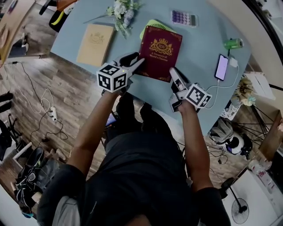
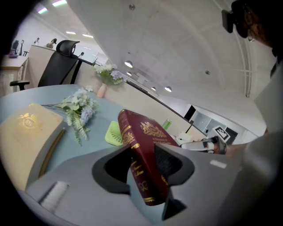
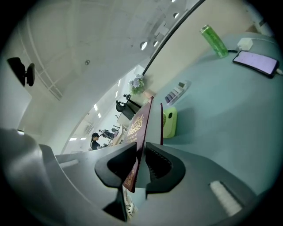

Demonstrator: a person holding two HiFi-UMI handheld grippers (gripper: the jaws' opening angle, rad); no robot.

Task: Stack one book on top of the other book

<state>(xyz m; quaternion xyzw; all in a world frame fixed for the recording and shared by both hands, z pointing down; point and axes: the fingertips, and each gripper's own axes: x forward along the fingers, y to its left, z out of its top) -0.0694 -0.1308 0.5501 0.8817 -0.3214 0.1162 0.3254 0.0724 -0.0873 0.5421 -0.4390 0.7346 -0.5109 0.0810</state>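
The dark red book with gold print is held over the blue table, tilted, one gripper at each near corner. My left gripper is shut on its spine corner; in the left gripper view the red book stands clamped between the jaws of the left gripper. My right gripper is shut on the other near corner, and in the right gripper view the book's cover sits between the pads of the right gripper. The tan book lies flat at the table's left, also the tan book.
A flower sprig lies between the books, with a green fan-shaped thing under the red book's far edge. A calculator, a green bottle and a phone on a cable sit to the right. Cables and shoes lie on the floor.
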